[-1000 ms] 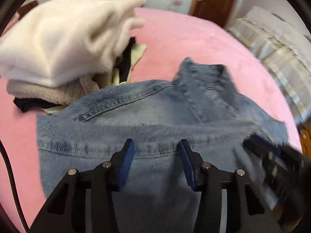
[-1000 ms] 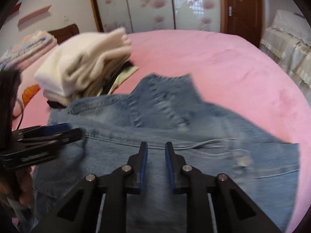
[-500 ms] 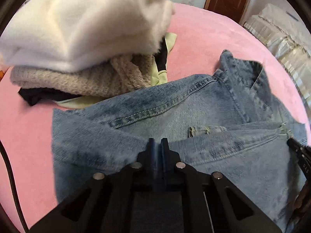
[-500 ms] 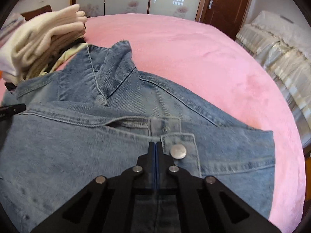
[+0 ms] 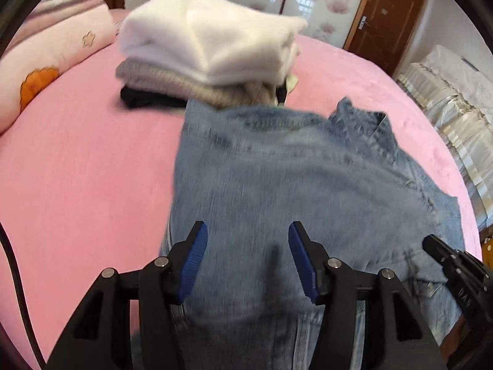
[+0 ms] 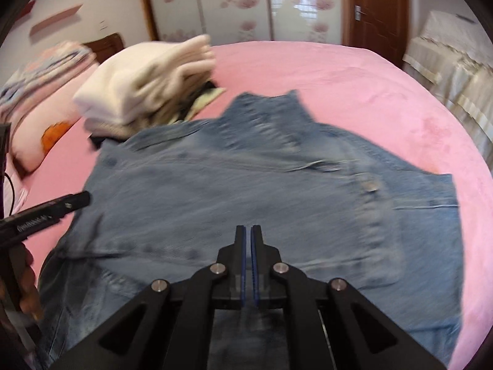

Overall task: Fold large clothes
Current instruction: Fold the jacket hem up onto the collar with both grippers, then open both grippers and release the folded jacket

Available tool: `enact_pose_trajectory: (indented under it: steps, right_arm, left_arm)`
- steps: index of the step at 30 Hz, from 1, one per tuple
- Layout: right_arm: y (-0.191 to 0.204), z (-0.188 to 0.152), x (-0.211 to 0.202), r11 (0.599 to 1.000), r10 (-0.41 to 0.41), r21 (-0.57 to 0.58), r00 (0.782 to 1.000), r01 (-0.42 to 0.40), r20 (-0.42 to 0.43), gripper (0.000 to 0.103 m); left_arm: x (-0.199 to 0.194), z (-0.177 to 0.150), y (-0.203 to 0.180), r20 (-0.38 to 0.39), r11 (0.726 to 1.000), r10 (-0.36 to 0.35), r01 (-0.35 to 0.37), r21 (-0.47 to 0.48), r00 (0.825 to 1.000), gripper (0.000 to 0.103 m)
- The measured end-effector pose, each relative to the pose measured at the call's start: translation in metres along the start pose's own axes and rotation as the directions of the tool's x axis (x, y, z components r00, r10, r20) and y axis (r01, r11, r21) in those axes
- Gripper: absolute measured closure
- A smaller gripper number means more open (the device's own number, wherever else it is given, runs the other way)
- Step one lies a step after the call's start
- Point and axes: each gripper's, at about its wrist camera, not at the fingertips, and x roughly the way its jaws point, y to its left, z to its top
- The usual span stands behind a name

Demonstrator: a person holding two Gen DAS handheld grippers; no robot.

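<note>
Both grippers have pulled back from the denim jacket point(image 5: 308, 185) since half a second ago, and the left gripper point(image 5: 248, 257), then pinched shut, now has its jaws opening, blue pads apart with nothing clamped between them and blurred denim below.

On the far left a pink pillow point(image 5: 46, 71) with an orange flower lies at the edge of the pink bed point(image 5: 77, 169). Just right of it sits a stack of folded clothes point(image 5: 209, 58), a white knit on top, a grey knit and something black beneath. The jacket lies spread flat on the bed near the camera, its collar point(image 6: 265, 104) at the far side, its far left corner touching the stack. A metal button point(image 6: 371, 186) shows on its right half.

The right gripper point(image 6: 248, 243) hangs over the jacket's near middle with its pads pressed together; whether any cloth is caught between them cannot be told. In the right wrist view a hand point(image 6: 26, 286) grips the left tool at the left edge. A brown door point(image 6: 374, 6) and a covered sofa point(image 6: 446, 71) stand at the far right.
</note>
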Motion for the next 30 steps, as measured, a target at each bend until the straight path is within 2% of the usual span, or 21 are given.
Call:
enact_pose_trajectory:
  steps: [3, 6, 7, 8, 9, 10, 12, 14, 16, 18, 22, 27, 29, 30]
  right_arm:
    - [0.013, -0.018, 0.019, 1.000, -0.015, -0.022, 0.999, 0.014, -0.043, 0.100]
    - [-0.001, -0.026, 0.022, 0.999, -0.015, -0.029, 0.999, 0.014, -0.042, 0.103]
    - [-0.010, -0.028, 0.018, 0.998, -0.062, -0.020, 0.997, 0.061, -0.040, 0.103]
    - [-0.021, -0.030, 0.015, 0.990, -0.143, -0.012, 0.989, 0.143, -0.039, 0.103]
    - [-0.035, -0.032, 0.013, 0.977, -0.212, 0.008, 0.976, 0.212, -0.043, 0.098]
    - [-0.058, -0.036, 0.011, 0.972, -0.227, 0.054, 0.972, 0.230, -0.066, 0.097]
    - [-0.089, -0.043, 0.004, 0.972, -0.177, 0.142, 0.980, 0.188, -0.091, 0.097]
    - [-0.107, -0.048, -0.009, 0.967, -0.146, 0.193, 0.984, 0.164, -0.104, 0.097]
    - [-0.109, -0.051, -0.022, 0.965, -0.149, 0.201, 0.983, 0.168, -0.103, 0.097]
    - [-0.105, -0.054, -0.037, 0.968, -0.133, 0.203, 0.987, 0.149, -0.092, 0.097]
    - [-0.085, -0.055, -0.070, 0.976, -0.107, 0.185, 0.993, 0.115, -0.052, 0.097]
    - [-0.054, -0.047, -0.119, 0.988, -0.084, 0.129, 0.996, 0.080, 0.025, 0.095]
    - [-0.044, -0.043, -0.144, 0.991, -0.063, 0.120, 0.996, 0.055, 0.064, 0.090]
    - [-0.040, -0.042, -0.154, 0.992, -0.056, 0.117, 0.995, 0.046, 0.080, 0.080]
  left_arm:
    - [0.020, -0.014, 0.000, -0.043, 0.998, 0.057, -0.056, 0.016, 0.997, 0.050]
    - [0.029, -0.019, -0.004, -0.040, 0.990, 0.112, -0.108, 0.086, 0.993, 0.050]
    - [0.030, -0.019, -0.004, -0.039, 0.987, 0.123, -0.119, 0.104, 0.992, 0.050]
    - [0.030, -0.019, -0.002, -0.037, 0.985, 0.139, -0.135, 0.112, 0.990, 0.050]
    - [0.028, -0.018, 0.002, -0.038, 0.984, 0.148, -0.143, 0.111, 0.988, 0.050]
    - [0.027, -0.019, 0.006, -0.042, 0.985, 0.145, -0.141, 0.101, 0.988, 0.050]
    - [0.025, -0.018, 0.014, -0.047, 0.982, 0.172, -0.168, 0.082, 0.984, 0.048]
    - [0.022, -0.016, 0.022, -0.065, 0.989, 0.142, -0.139, 0.047, 0.988, 0.047]
    - [0.014, -0.016, 0.028, -0.089, 0.994, 0.105, -0.105, 0.003, 0.991, 0.047]
    - [0.006, -0.017, 0.028, -0.095, 0.995, 0.096, -0.096, -0.005, 0.991, 0.045]
    - [-0.026, -0.017, 0.017, -0.056, 0.991, 0.132, -0.130, 0.038, 0.990, 0.025]
    - [-0.083, -0.014, -0.002, 0.006, 0.985, 0.146, -0.146, 0.091, 0.989, 0.022]
    - [-0.107, -0.013, -0.009, 0.023, 0.985, 0.144, -0.146, 0.096, 0.989, 0.020]
    - [-0.118, -0.013, -0.011, 0.035, 0.984, 0.143, -0.145, 0.098, 0.989, 0.019]
